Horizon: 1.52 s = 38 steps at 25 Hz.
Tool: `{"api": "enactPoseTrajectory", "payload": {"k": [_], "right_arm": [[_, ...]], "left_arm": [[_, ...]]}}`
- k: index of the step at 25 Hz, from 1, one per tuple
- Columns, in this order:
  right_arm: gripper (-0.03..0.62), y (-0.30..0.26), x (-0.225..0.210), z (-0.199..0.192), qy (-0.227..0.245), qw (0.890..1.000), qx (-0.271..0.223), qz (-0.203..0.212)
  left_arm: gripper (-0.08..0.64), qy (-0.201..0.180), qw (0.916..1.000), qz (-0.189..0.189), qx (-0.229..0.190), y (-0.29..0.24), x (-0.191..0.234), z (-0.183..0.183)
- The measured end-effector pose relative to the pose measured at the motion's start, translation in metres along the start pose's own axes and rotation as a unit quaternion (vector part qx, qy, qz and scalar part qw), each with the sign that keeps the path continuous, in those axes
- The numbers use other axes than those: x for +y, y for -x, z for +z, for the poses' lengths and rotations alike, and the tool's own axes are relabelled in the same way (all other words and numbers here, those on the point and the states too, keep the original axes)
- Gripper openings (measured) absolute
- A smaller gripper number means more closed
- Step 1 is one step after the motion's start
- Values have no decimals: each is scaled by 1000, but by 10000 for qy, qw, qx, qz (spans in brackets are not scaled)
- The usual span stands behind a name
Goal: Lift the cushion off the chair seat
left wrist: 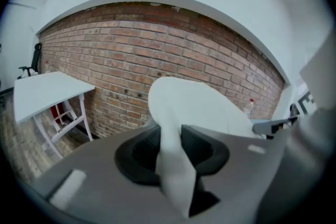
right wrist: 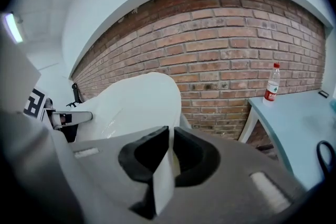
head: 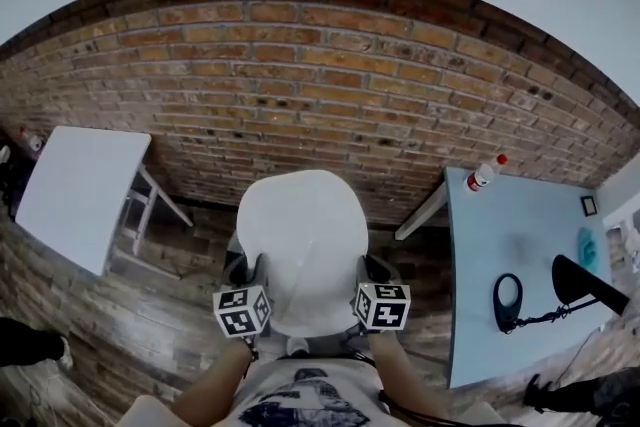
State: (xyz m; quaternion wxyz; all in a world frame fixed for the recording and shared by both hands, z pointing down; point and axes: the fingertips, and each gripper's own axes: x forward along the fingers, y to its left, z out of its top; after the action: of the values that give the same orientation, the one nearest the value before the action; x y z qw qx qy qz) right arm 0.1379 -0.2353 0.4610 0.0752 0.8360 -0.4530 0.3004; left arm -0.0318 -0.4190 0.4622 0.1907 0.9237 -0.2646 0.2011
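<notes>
Cushion [head: 300, 235] up in the air in front of the brick wall [head: 330, 85], pinched at both side edges. Left gripper [head: 246, 270] partway closed on a thick fold of the left edge. Right gripper [head: 372, 270] squeezed almost fully shut on a thin bit of the right edge. Slung between the two, long way running straight ahead toward the wall. Neither hand nearer, pretty even. Probably clear of the seat already, though no chair in sight to check.

The cushion [head: 300, 235] looks smooth with a faint sheen; the brick wall [head: 330, 85] rough and matt; the worktop [head: 520, 245] smooth.
</notes>
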Motion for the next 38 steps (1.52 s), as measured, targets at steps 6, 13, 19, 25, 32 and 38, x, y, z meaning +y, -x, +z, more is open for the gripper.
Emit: {"api": "enactPoseTrajectory", "payload": {"k": [6, 13, 19, 25, 32, 38], "right_arm": [[28, 7, 7, 27, 177, 9996, -222, 33], [26, 10, 10, 31, 170, 9996, -241, 48], [25, 13, 8, 25, 147, 9996, -220, 27], [25, 17, 5, 16, 71, 9998, -189, -6], [23, 20, 5, 14, 40, 9998, -206, -14], [23, 20, 7, 15, 38, 9998, -209, -21]], "left_arm": [[121, -9, 9999, 56, -132, 5, 0, 25], [121, -75, 9997, 61, -246, 10, 0, 36], [123, -87, 9997, 38, -216, 11, -2, 29], [123, -79, 9998, 21, -158, 12, -5, 21], [124, -112, 9997, 31, -195, 13, -5, 24], [124, -100, 9998, 16, -191, 14, -3, 23]]}}
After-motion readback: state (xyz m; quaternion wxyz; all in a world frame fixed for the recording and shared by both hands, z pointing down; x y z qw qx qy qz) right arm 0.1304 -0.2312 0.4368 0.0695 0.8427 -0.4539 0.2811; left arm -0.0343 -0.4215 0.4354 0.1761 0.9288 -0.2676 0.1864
